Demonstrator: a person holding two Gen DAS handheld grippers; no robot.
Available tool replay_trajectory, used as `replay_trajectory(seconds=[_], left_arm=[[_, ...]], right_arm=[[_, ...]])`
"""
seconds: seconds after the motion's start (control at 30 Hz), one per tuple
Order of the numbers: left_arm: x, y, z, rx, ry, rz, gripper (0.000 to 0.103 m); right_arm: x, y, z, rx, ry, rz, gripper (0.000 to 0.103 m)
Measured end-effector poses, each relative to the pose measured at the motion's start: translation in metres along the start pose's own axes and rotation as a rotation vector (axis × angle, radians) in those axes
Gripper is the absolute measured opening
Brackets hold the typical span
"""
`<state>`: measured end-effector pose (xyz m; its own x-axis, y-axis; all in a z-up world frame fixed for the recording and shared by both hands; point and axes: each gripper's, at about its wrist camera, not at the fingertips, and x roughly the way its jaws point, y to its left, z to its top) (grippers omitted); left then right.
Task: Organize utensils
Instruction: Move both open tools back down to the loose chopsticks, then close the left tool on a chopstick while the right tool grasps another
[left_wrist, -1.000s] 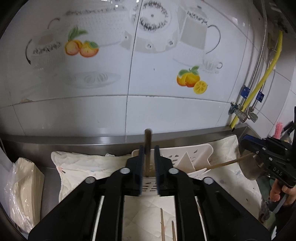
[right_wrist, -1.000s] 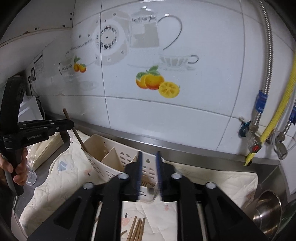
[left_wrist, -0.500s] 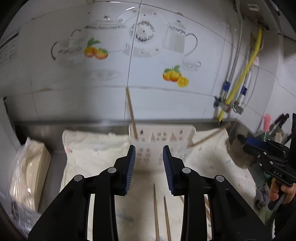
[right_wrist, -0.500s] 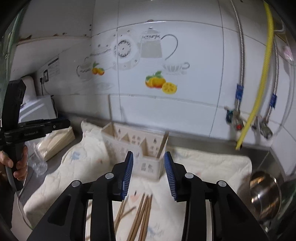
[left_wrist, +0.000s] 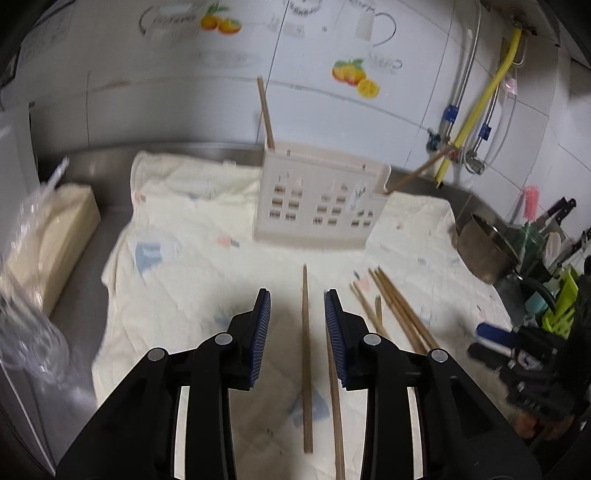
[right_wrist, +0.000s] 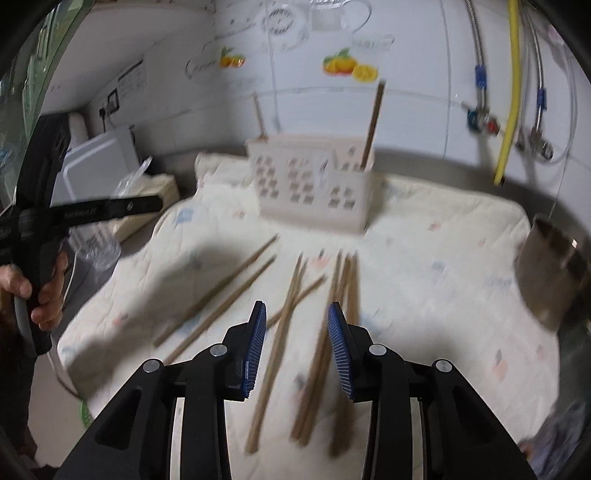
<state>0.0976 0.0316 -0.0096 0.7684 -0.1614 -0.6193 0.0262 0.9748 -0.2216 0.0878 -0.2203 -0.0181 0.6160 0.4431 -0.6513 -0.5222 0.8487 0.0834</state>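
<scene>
A cream plastic utensil holder (left_wrist: 317, 199) stands at the back of the cloth, with one chopstick (left_wrist: 265, 112) upright at its left end and another (left_wrist: 417, 171) leaning out at its right. It also shows in the right wrist view (right_wrist: 314, 188). My left gripper (left_wrist: 297, 306) is open and empty above a loose chopstick (left_wrist: 306, 354) lying between its fingers. My right gripper (right_wrist: 297, 325) is open and empty above several loose chopsticks (right_wrist: 332, 295) on the cloth. Two more chopsticks (right_wrist: 225, 291) lie to the left.
A quilted cream cloth (left_wrist: 177, 280) covers the steel counter. A steel pot (left_wrist: 484, 247) and a rack of kitchen tools (left_wrist: 546, 258) sit at the right. A bagged box (left_wrist: 48, 236) and clear plastic (left_wrist: 26, 343) are at the left. Pipes (right_wrist: 511, 92) run down the tiled wall.
Both grippers have pulled back and tilted down from the holder toward the loose chopsticks on the cloth. The chopsticks they let go stay standing in the holder.
</scene>
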Motion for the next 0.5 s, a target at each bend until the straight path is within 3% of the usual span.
replay_trajectory(seconds=[0.17,0.27,0.5], left_arm=[[0.003,0.005,-0.023,-0.011,0.031,0.002,0.031],[0.005,0.005,-0.034,-0.012,0.054,-0.007,0.031],[0.011,0.004,-0.054,-0.006,0.09,-0.034,0.031]], right_arm=[[0.017,0.014,-0.035,0.039,0.077,0.037,0.032],[0.026,0.02,-0.052,0.041,0.109,0.02,0.025],[0.036,0.019,-0.063,0.092,0.134,0.028,0.015]])
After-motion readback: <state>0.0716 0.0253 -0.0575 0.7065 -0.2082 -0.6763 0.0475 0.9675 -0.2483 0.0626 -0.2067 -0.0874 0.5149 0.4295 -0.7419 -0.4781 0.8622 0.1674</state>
